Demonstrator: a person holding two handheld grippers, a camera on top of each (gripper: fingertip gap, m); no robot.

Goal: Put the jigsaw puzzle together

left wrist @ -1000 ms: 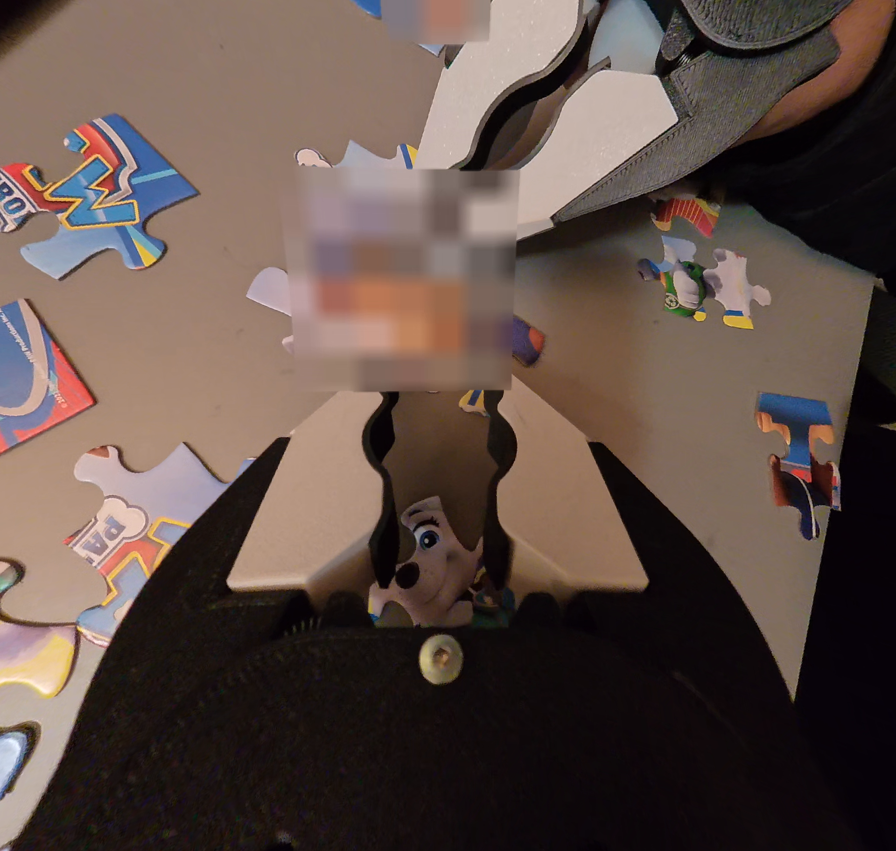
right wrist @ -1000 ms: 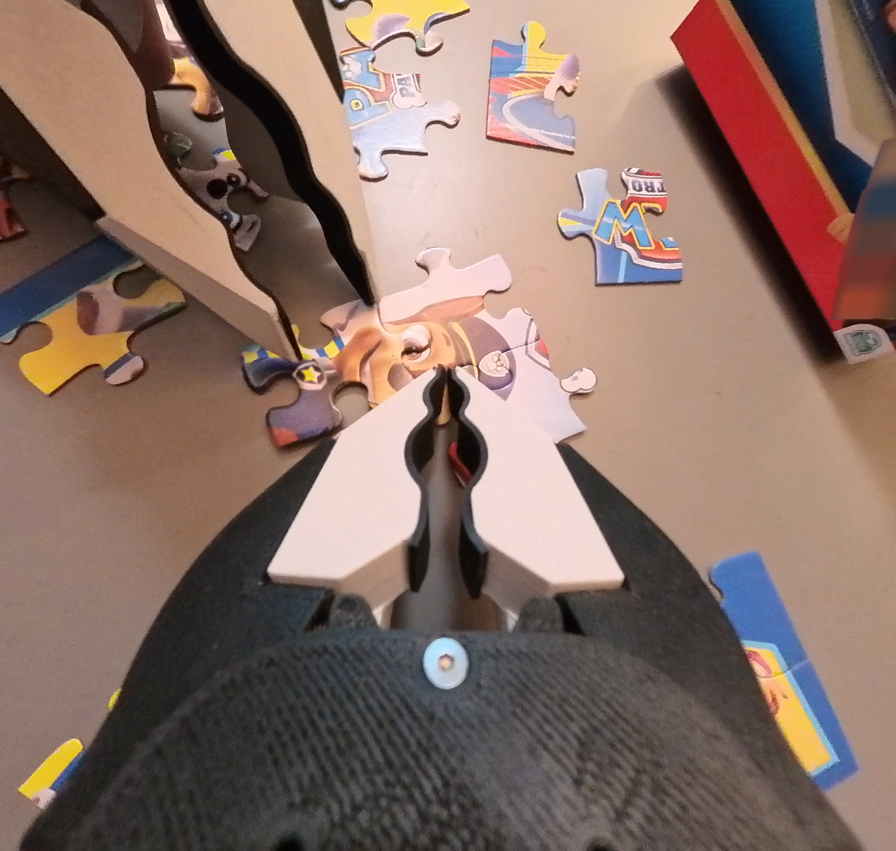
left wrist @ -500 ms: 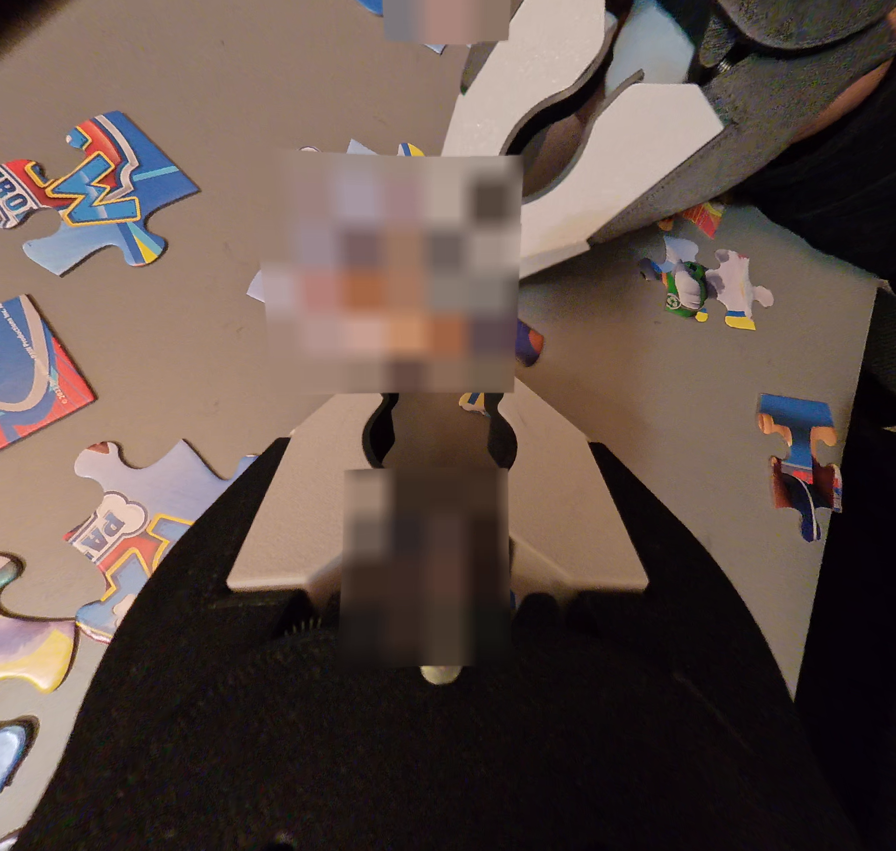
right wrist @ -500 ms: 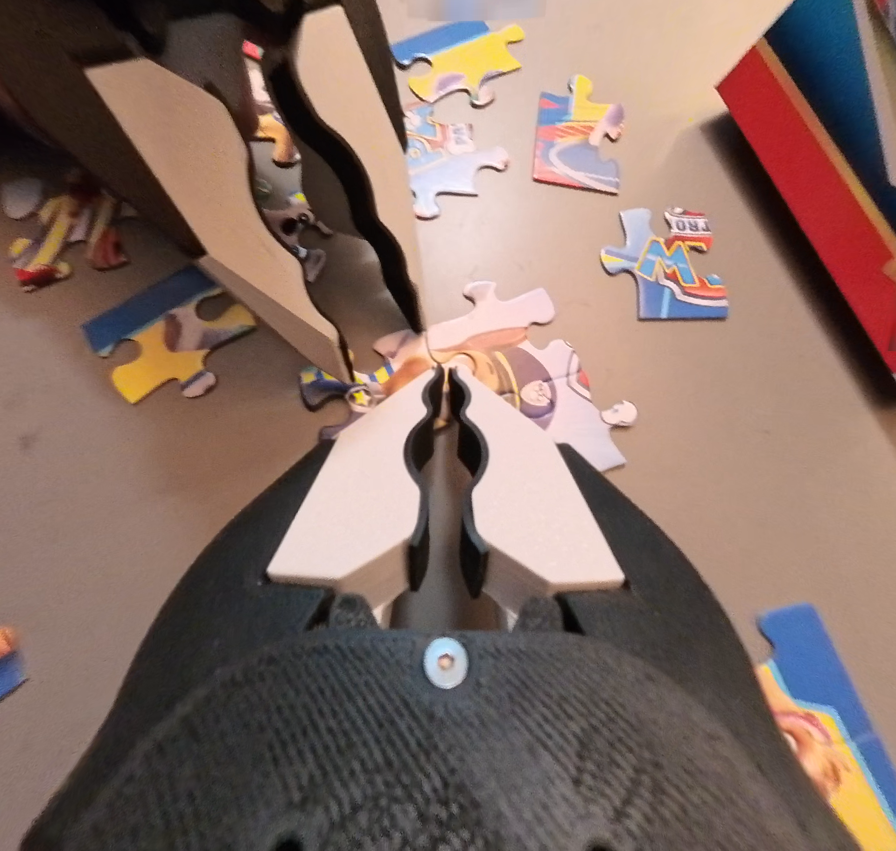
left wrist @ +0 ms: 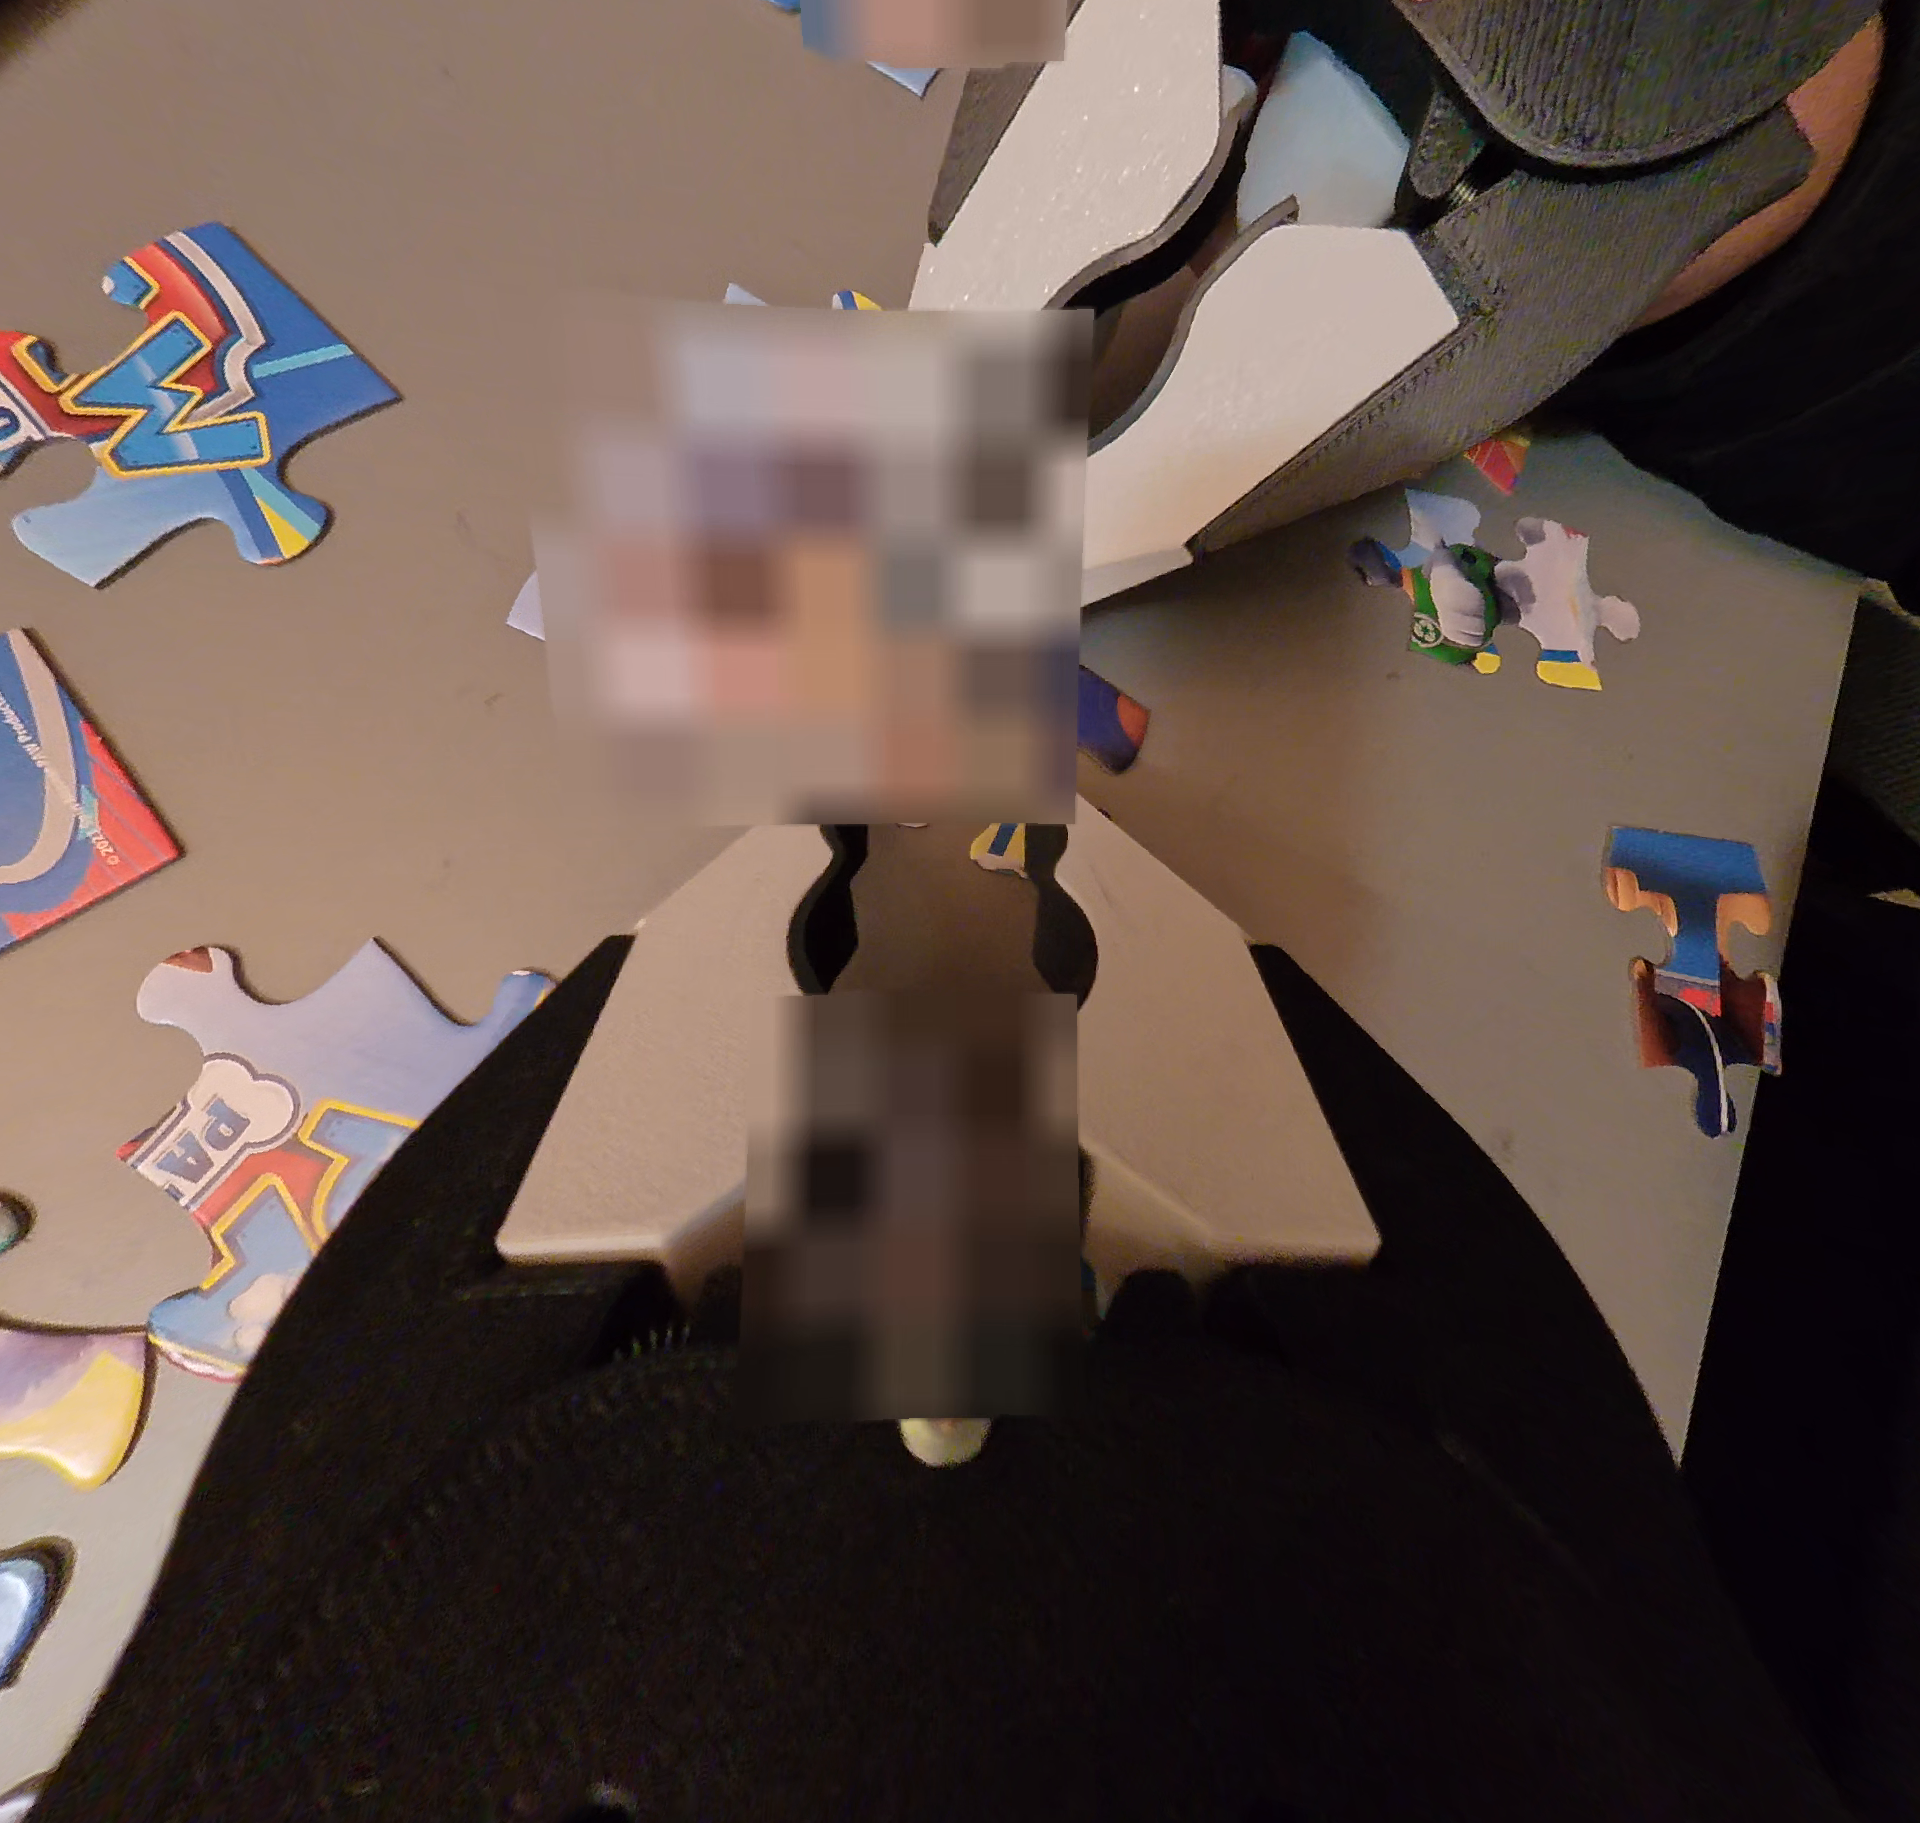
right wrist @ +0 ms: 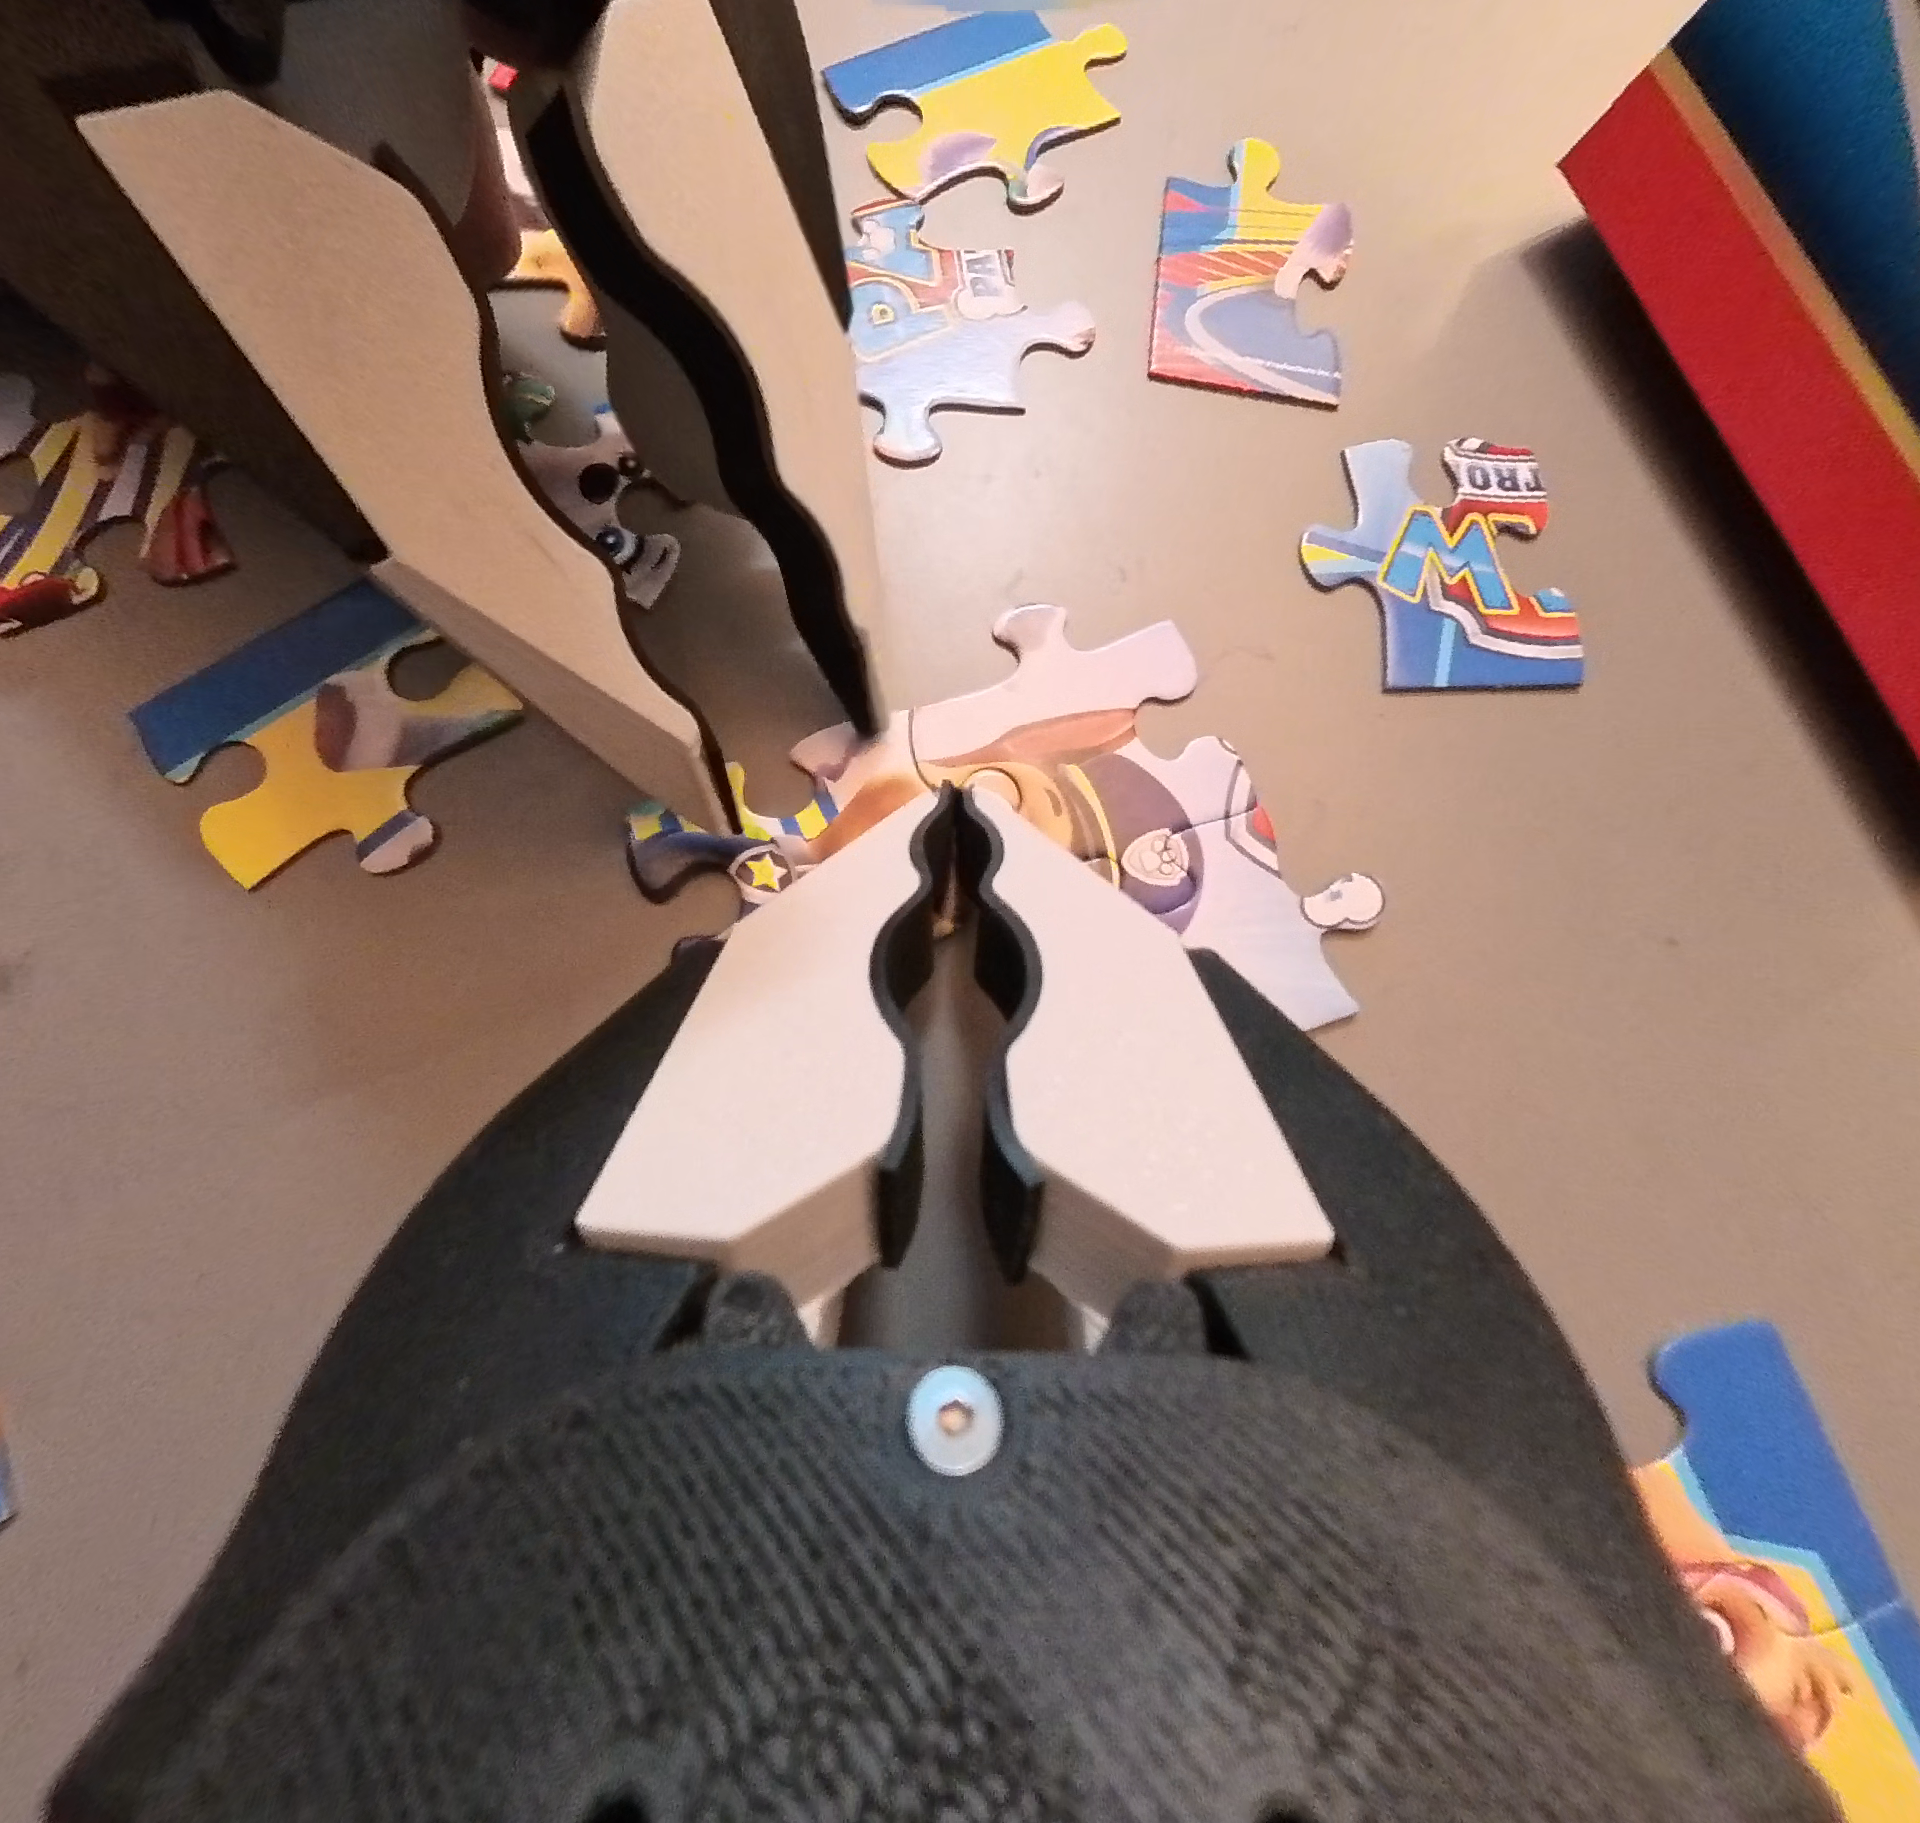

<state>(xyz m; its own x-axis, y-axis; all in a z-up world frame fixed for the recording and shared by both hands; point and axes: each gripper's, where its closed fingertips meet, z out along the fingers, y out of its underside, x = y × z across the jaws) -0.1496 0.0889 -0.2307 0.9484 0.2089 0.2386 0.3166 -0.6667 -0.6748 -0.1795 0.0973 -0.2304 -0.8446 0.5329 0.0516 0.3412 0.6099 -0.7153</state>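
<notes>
My right gripper (right wrist: 954,799) has a black, ribbed printed body that widens toward the camera, with one silver hex screw (right wrist: 953,1428) set in a washer on its centreline. Two pale beige wedge fingers (right wrist: 790,1077) run forward from it, each lined on the inner face with a wavy black pad — scalloped like a keyhole. My left gripper (right wrist: 790,765) is the same build: beige fingers, black wavy pads, dark textured housing. Behind the right gripper's housing, the left wrist view shows a black sleeve (left wrist: 1766,402).

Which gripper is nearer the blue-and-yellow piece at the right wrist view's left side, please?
Left. The left gripper stands beside the piece; the right gripper is farther right.
</notes>
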